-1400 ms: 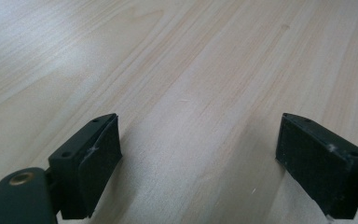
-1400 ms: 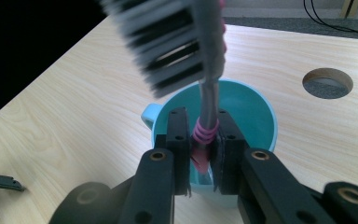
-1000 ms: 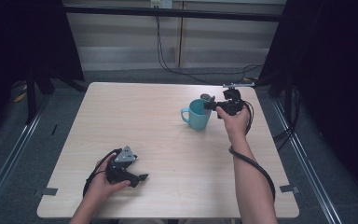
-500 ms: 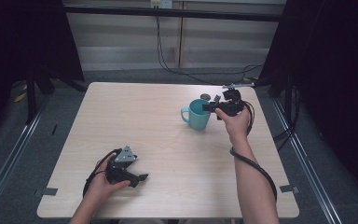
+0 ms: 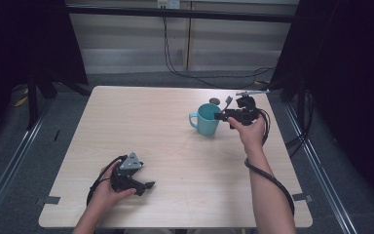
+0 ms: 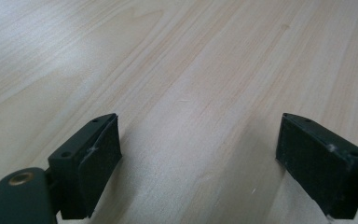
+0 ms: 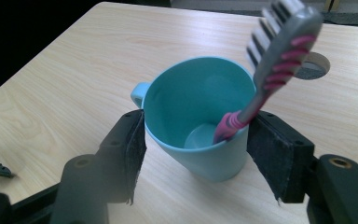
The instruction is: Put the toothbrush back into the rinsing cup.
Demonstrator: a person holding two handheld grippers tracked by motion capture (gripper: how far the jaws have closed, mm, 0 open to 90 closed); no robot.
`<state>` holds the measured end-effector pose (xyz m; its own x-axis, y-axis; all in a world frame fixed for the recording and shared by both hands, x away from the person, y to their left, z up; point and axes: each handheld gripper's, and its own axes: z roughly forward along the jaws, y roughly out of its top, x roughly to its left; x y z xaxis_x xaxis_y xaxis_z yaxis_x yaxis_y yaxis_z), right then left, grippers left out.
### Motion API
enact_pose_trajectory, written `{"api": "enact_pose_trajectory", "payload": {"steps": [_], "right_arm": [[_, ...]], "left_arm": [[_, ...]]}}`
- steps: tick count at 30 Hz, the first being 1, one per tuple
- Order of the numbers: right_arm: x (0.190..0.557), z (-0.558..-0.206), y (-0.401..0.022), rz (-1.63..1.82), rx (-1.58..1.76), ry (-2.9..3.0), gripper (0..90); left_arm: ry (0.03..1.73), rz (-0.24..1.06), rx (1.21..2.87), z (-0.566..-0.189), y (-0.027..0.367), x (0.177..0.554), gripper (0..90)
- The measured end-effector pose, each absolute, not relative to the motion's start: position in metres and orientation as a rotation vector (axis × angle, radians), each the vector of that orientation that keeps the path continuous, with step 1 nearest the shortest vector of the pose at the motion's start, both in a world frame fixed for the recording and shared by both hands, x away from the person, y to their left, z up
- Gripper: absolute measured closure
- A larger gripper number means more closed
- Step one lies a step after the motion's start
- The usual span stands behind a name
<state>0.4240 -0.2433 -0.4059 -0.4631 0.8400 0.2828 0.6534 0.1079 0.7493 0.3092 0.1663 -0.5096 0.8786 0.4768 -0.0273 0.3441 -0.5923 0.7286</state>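
Here the toothbrush (image 7: 265,74) handle's foot is hidden inside the cup (image 7: 200,135). It leans on the rim. The right gripper (image 7: 196,154) has just been opening, jaws wide around the cup; the left gripper (image 6: 198,163) gapes empty.

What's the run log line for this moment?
right gripper: jaws just opening, toothbrush released | toothbrush: in mug | left gripper: open, idle

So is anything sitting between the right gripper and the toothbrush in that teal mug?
Nothing visible. The right gripper has just been opening, and its jaws flank the teal mug with the toothbrush leaning inside against the rim.
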Motion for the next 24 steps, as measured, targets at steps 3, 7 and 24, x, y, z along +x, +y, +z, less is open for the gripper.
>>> {"api": "enact_pose_trajectory", "payload": {"steps": [3,7,24], "right_arm": [[0.422,-0.406,-0.245,1.278,1.489,2.175,34.5],[0.418,-0.404,-0.246,1.273,1.481,2.183,32.0],[0.400,-0.402,-0.248,1.247,1.446,2.231,22.8]], "left_arm": [[0.588,0.219,2.260,-0.510,0.166,0.309,13.4],[0.589,0.215,2.258,-0.510,0.166,0.309,13.4],[0.592,0.211,2.258,-0.510,0.166,0.309,13.3]]}}
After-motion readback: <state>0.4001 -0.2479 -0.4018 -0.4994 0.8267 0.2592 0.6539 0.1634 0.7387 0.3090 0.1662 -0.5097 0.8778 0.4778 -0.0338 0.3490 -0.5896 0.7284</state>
